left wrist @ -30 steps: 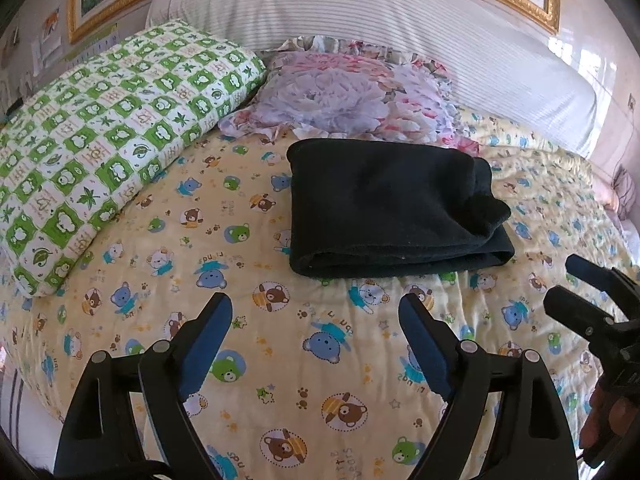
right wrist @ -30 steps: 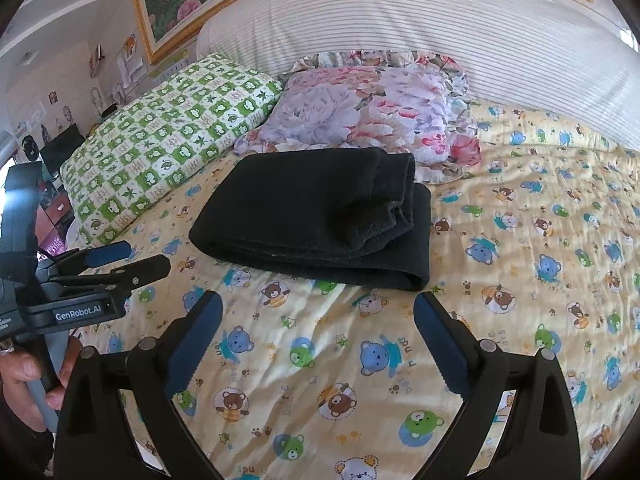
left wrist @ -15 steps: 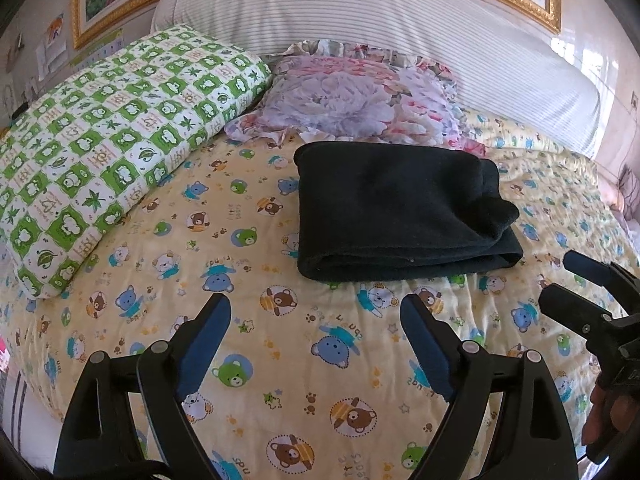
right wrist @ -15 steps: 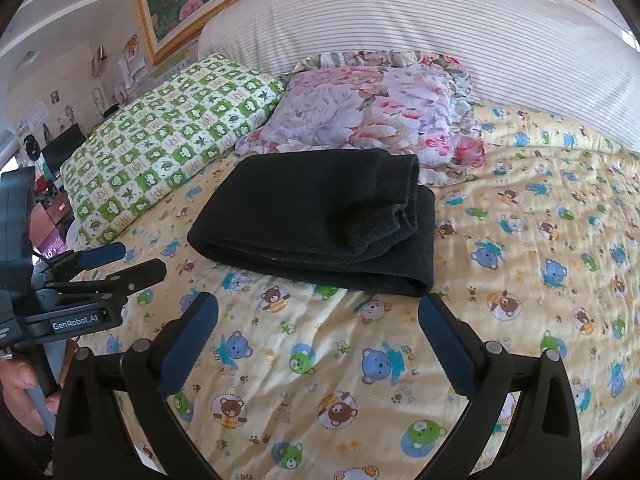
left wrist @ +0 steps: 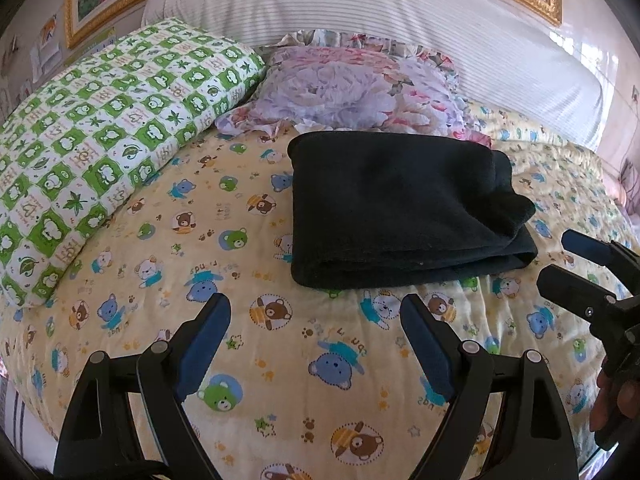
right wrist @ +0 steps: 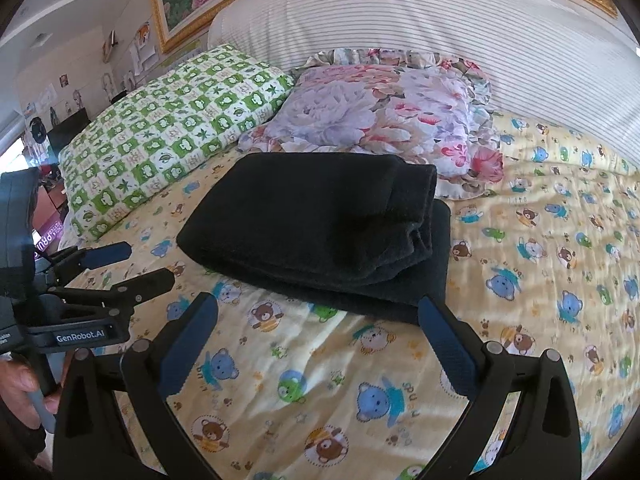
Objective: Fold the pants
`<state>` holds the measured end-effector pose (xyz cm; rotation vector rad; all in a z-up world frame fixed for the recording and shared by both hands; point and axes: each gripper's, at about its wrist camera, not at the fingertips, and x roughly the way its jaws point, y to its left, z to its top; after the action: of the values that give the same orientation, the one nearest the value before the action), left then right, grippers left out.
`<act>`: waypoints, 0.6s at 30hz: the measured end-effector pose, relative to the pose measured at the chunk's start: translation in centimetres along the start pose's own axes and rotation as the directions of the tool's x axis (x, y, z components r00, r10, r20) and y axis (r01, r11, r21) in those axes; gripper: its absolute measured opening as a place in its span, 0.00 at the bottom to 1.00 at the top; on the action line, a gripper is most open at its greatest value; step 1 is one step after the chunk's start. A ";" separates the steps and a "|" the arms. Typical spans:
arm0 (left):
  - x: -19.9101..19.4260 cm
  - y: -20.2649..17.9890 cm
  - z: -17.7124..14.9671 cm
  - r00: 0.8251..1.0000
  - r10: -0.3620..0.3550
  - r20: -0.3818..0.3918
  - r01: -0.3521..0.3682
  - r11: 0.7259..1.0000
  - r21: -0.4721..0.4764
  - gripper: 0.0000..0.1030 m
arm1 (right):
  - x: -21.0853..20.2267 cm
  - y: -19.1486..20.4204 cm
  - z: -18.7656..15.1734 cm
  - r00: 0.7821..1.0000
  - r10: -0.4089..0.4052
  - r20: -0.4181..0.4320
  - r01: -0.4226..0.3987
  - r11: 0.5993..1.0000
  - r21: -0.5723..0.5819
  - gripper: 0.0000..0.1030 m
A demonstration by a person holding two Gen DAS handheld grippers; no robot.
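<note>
The black pants [left wrist: 400,204] lie folded into a thick rectangle on the yellow bear-print bedspread [left wrist: 280,340], just in front of the pillows; they also show in the right wrist view [right wrist: 320,232]. My left gripper [left wrist: 316,312] is open and empty, hovering above the bedspread short of the pants' near edge. My right gripper [right wrist: 318,312] is open and empty, its right finger close to the pants' near right corner. The right gripper shows at the right edge of the left wrist view [left wrist: 576,264]; the left gripper shows at the left of the right wrist view [right wrist: 132,264].
A green checked pillow [left wrist: 100,152] lies at the left and a floral pillow [left wrist: 352,88] behind the pants. A striped white headboard [left wrist: 360,4] and gold-framed pictures stand beyond. Bedspread stretches to the right [right wrist: 560,260].
Both grippers have drifted slightly closer to the folded pants and stayed open. The pants have not moved.
</note>
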<state>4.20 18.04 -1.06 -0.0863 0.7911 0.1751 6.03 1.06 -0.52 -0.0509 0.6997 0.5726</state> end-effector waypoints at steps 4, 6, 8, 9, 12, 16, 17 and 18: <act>0.5 0.0 0.3 1.000 0.003 0.005 -0.003 1.000 0.001 0.85 | 0.5 -0.3 0.4 1.000 0.004 0.003 -0.004 1.000 0.003 0.98; 0.8 0.1 0.5 1.000 0.006 0.007 -0.006 1.000 0.002 0.85 | 0.8 -0.3 0.5 1.000 0.007 0.002 -0.007 1.000 0.000 0.98; 1.0 0.1 0.6 1.000 0.007 0.005 -0.007 1.000 0.001 0.85 | 1.2 -0.3 0.6 1.000 0.010 -0.002 -0.010 1.000 -0.004 0.98; 1.1 0.1 0.6 1.000 0.006 0.005 -0.006 1.000 0.000 0.85 | 1.4 -0.3 0.6 1.000 0.011 -0.005 -0.011 1.000 -0.005 0.98; 1.5 0.0 0.8 1.000 0.004 0.002 -0.004 1.000 0.001 0.85 | 1.8 -0.3 0.6 1.000 0.015 -0.011 -0.015 1.000 -0.006 0.98; 1.7 -0.3 0.9 1.000 0.000 0.003 0.000 1.000 0.006 0.85 | 2.4 -0.4 0.7 1.000 0.015 -0.021 -0.015 1.000 -0.008 0.98; 1.7 -0.3 0.9 1.000 0.001 0.003 -0.001 1.000 0.007 0.85 | 2.5 -0.5 0.7 1.000 0.015 -0.023 -0.015 1.000 -0.007 0.98; 1.8 -0.4 1.0 1.000 0.001 0.005 -0.001 1.000 0.007 0.85 | 2.6 -0.6 0.7 1.000 0.016 -0.025 -0.016 1.000 -0.004 0.98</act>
<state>6.18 18.02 -1.64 -0.0788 0.7866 0.1730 8.36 2.01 -1.70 -0.0568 0.7237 0.5895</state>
